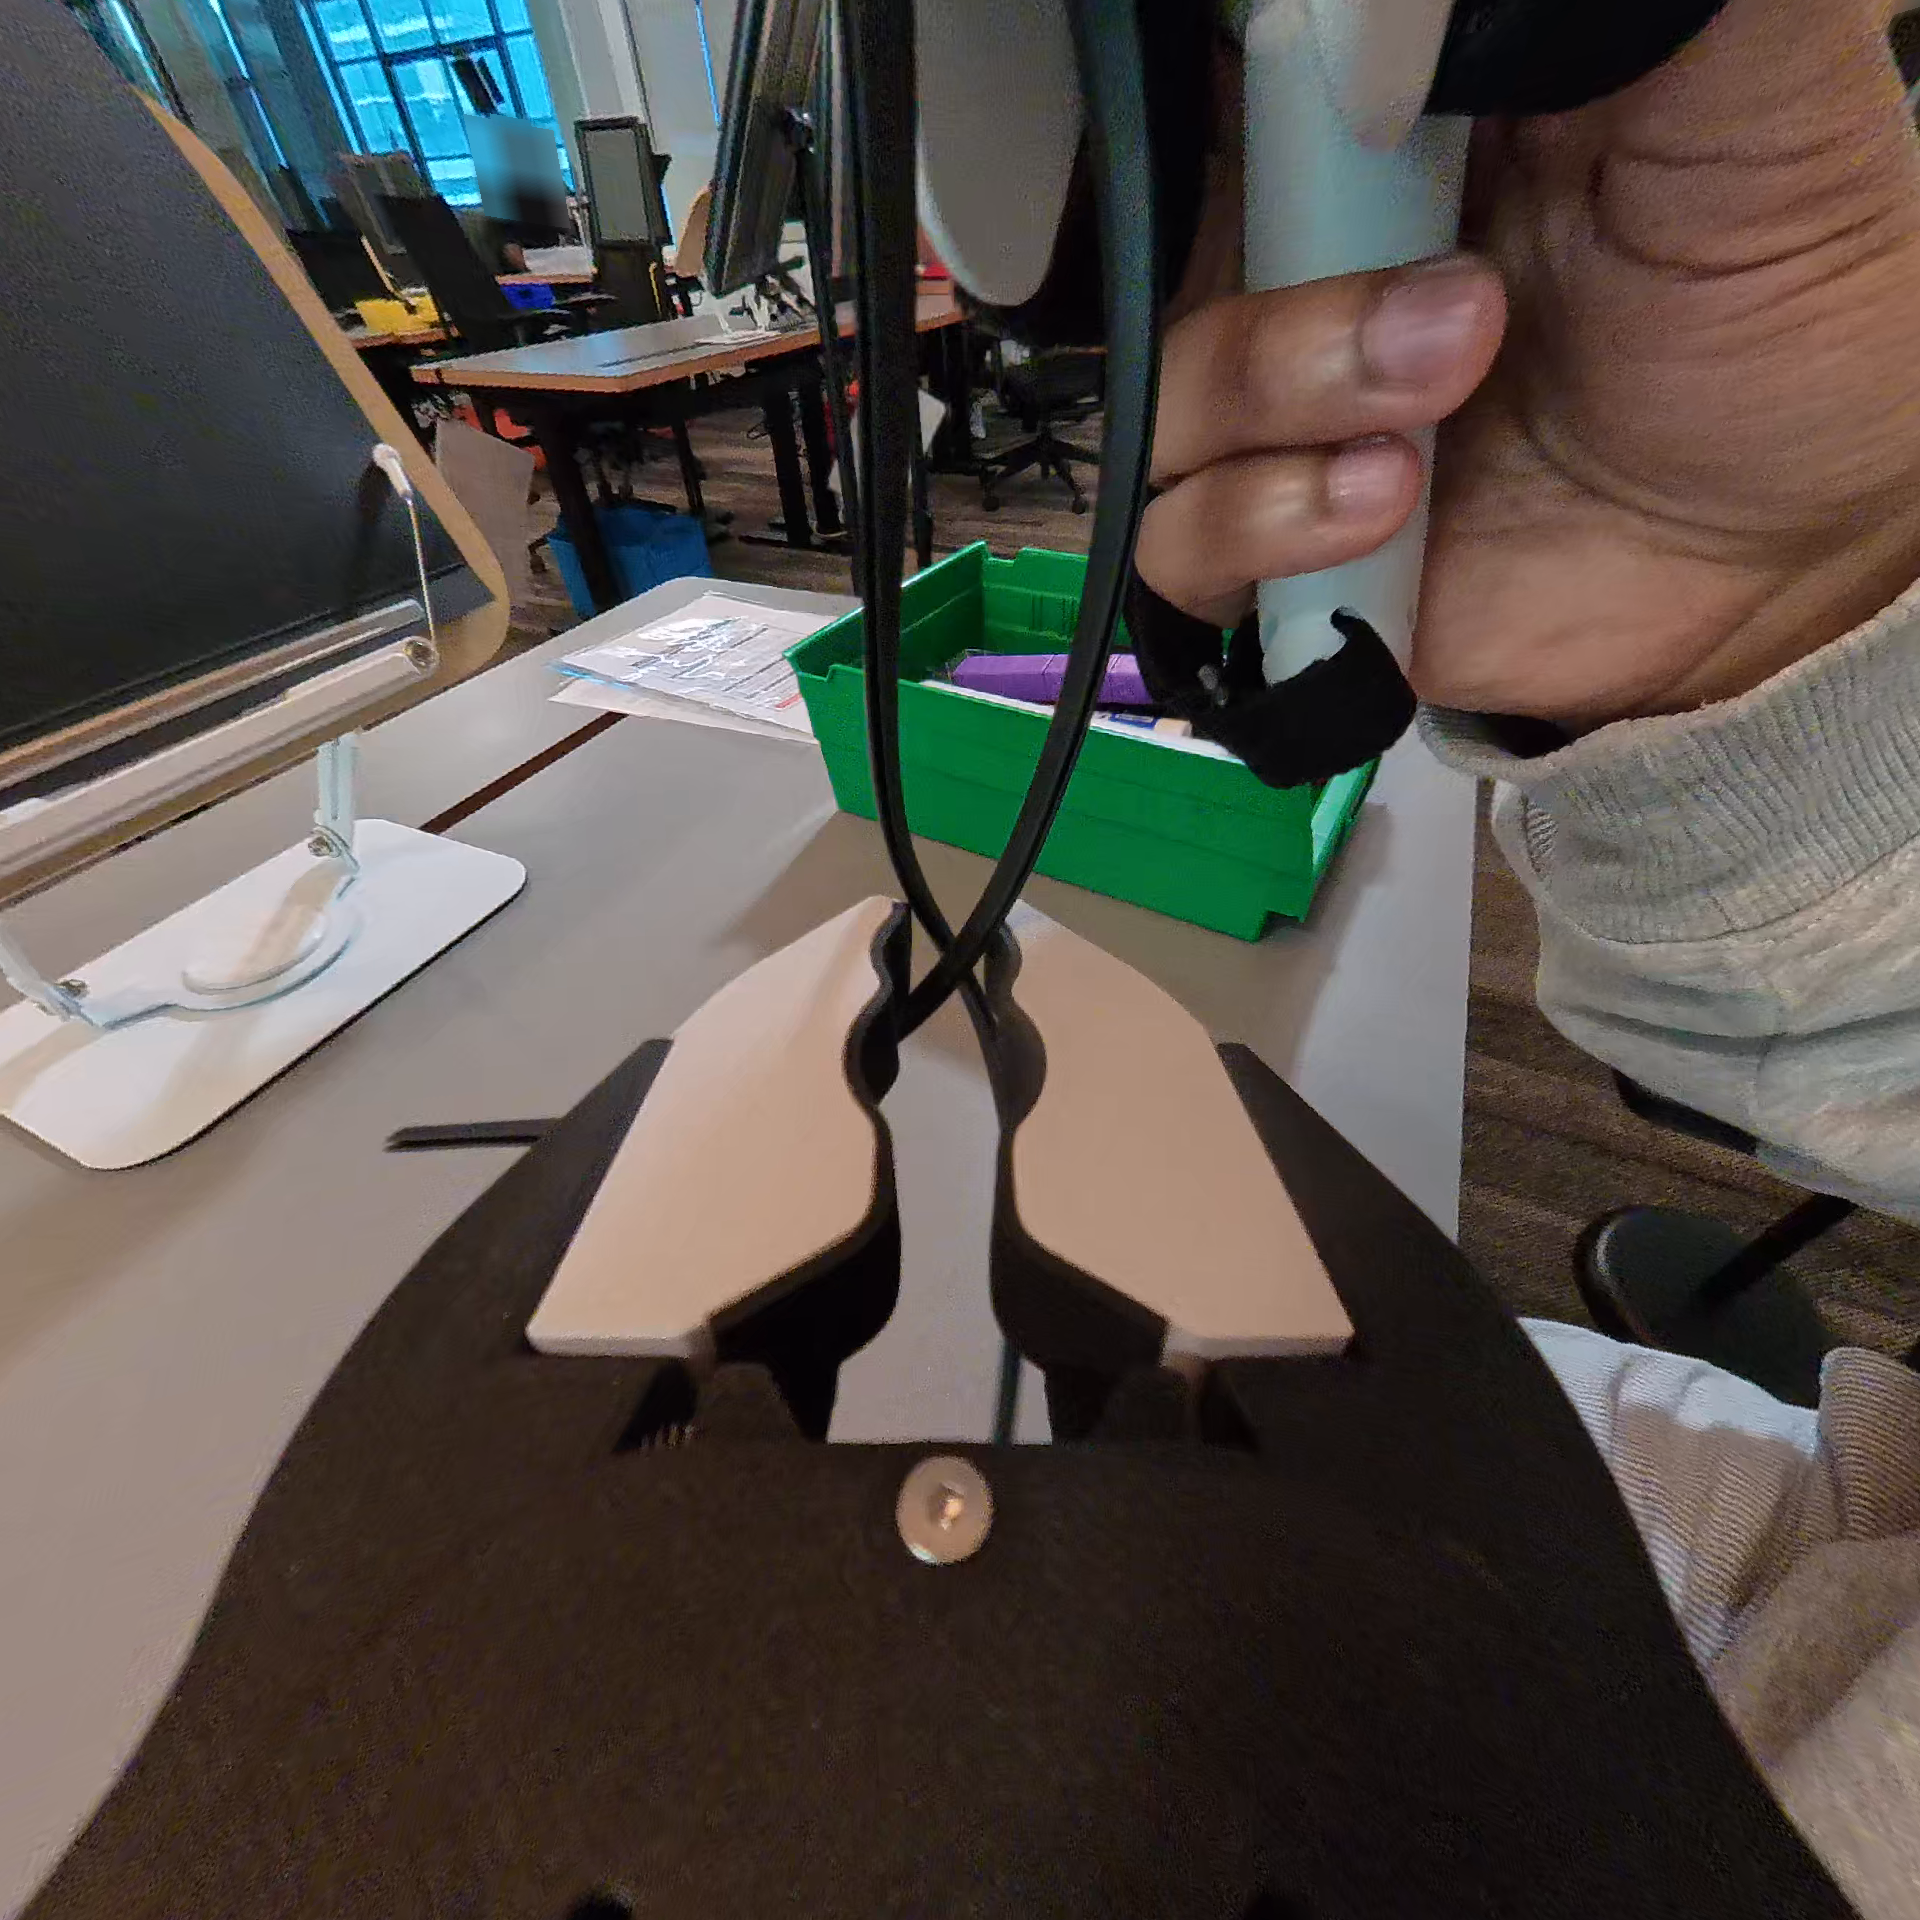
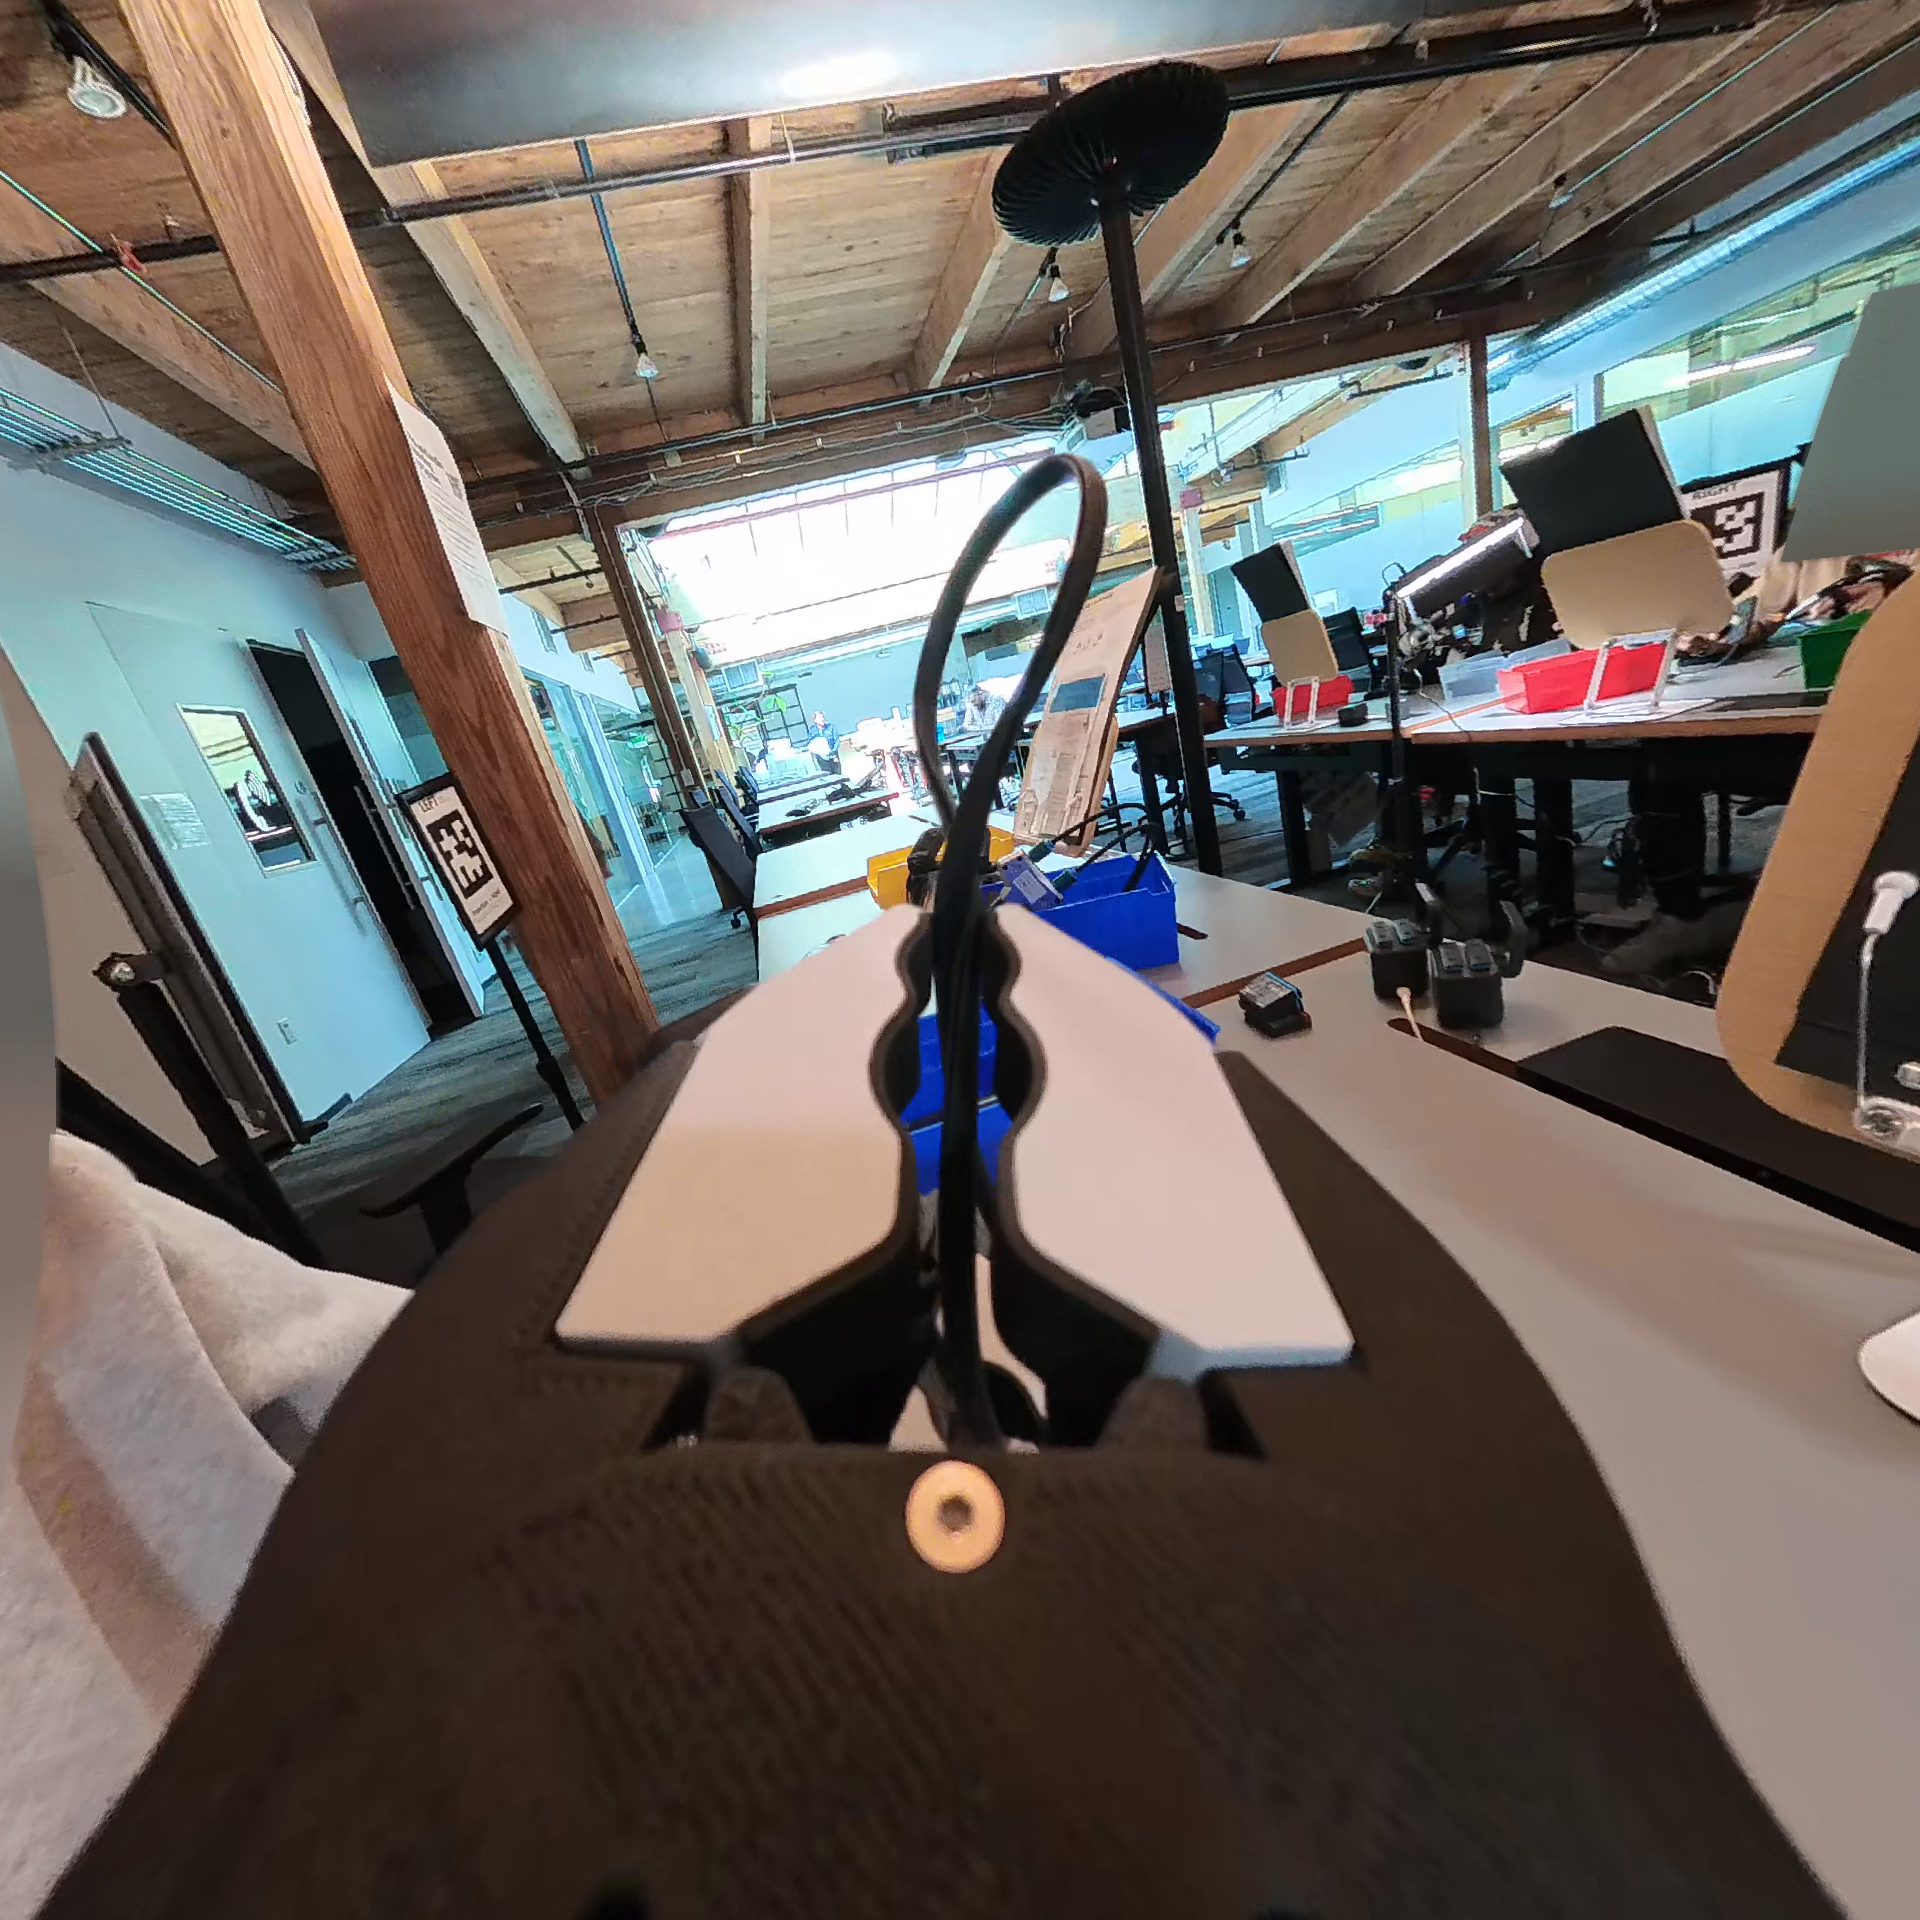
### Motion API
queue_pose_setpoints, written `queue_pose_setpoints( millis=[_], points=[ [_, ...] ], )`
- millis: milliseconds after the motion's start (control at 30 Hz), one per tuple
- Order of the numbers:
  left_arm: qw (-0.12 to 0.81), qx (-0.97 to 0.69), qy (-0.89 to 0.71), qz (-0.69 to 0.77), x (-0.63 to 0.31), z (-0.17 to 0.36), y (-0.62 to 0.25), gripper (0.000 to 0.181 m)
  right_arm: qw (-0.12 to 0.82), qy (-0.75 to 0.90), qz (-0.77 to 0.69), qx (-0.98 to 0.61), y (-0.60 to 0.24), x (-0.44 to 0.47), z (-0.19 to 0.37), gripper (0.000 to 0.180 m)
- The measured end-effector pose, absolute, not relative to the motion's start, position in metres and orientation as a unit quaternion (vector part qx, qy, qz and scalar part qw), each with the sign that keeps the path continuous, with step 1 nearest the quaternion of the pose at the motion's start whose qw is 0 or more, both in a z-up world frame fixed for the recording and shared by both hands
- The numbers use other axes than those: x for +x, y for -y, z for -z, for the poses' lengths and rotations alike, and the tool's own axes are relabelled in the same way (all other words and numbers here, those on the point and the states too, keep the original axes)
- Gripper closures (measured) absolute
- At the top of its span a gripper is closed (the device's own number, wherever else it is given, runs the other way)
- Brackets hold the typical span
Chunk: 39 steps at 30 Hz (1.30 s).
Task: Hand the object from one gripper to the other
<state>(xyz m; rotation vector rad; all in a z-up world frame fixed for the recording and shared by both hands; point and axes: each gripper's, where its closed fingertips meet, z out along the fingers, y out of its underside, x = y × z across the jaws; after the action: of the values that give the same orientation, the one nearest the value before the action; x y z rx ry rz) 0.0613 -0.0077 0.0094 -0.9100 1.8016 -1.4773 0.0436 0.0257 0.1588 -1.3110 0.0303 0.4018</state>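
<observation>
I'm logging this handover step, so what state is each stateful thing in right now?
Left gripper: shut on the black cable where its two strands cross.
Right gripper: shut on the black cable, a loop standing above its fingertips.
Black cable: held off the table, in both grippers.
Green bin: open-topped, holding a purple item, on the table.
Person's hand: wrapped around the right gripper's handle.

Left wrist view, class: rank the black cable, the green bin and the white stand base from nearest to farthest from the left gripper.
1. Black cable: between the left gripper fingertips.
2. White stand base: on the table, left.
3. Green bin: ahead, slightly right. These last two are close in depth, so that order is unsure.
</observation>
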Motion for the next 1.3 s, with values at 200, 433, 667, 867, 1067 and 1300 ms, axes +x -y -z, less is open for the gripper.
queue_pose_setpoints(
  millis=[200,433,667,867,1067,1300],
  points=[
    [0.316,-0.334,-0.681,0.570,0.059,-0.012,0.009,0.171,0.774,-0.010,-0.190,-0.603,-0.023,0.042,-0.162,0.171],
    [0.296,-0.340,-0.675,0.584,0.061,-0.012,0.012,0.135,0.767,-0.002,-0.210,-0.606,-0.026,0.034,-0.161,0.171],
    [0.292,-0.344,-0.658,0.602,0.062,-0.018,0.004,0.127,0.750,0.024,-0.244,-0.614,-0.026,0.019,-0.162,0.170],
    [0.295,-0.334,-0.659,0.606,0.059,-0.021,0.003,0.143,0.746,0.032,-0.246,-0.618,-0.026,0.014,-0.162,0.170],
    [0.294,-0.321,-0.670,0.601,0.056,-0.020,0.006,0.170,0.750,0.027,-0.247,-0.613,-0.023,0.017,-0.164,0.170],
    [0.286,-0.320,-0.670,0.606,0.055,-0.021,0.004,0.178,0.756,0.019,-0.241,-0.609,-0.020,0.024,-0.167,0.170]
  ],
)
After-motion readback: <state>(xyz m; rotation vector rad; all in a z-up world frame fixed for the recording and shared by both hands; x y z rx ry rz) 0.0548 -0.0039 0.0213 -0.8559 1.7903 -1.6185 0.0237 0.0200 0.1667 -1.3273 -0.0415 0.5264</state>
